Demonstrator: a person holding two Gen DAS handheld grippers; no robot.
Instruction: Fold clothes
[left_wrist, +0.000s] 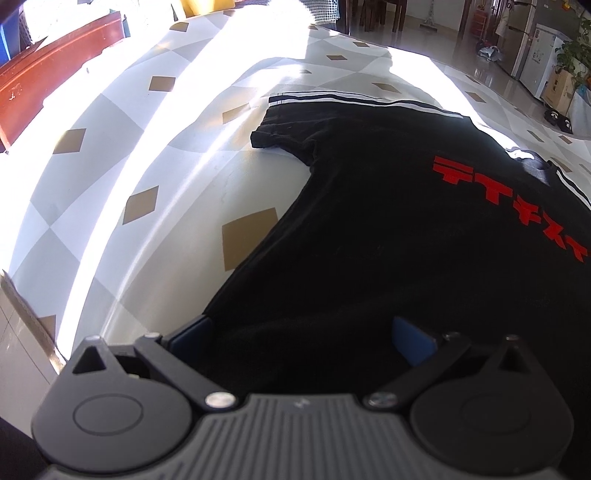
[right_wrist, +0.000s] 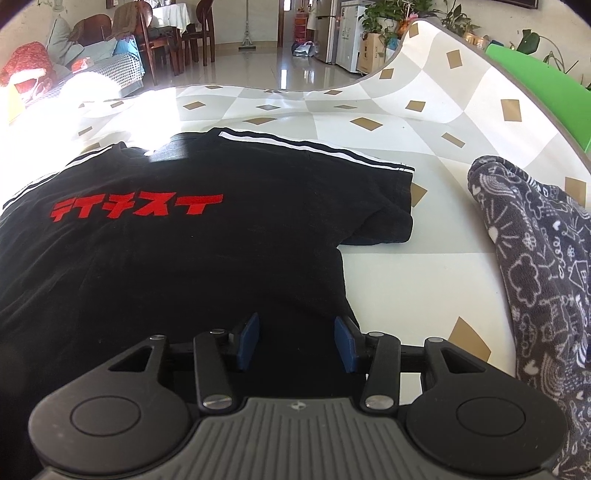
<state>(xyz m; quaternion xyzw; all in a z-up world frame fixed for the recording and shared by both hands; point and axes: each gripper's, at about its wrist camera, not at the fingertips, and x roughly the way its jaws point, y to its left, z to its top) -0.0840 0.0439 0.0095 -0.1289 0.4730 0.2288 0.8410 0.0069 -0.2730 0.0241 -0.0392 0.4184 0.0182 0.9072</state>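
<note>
Lying flat on the bench (right_wrist: 417, 266), a black T-shirt (right_wrist: 177, 266) is showing red block lettering (right_wrist: 135, 206) and white stripes along its far shoulders. The bench cover is looking smooth, checked grey and white with tan diamonds. The left hand-held gripper (left_wrist: 301, 338) is standing wide open over the near left hem; the right hand-held gripper (right_wrist: 297, 341) is partly open over the near right hem, gripping nothing. Only the right view is showing a fleecy patterned cloth (right_wrist: 535, 273).

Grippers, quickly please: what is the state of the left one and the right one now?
Left gripper: open, over the hem of the black T-shirt, holding nothing.
Right gripper: open, over the same shirt, holding nothing.
</note>
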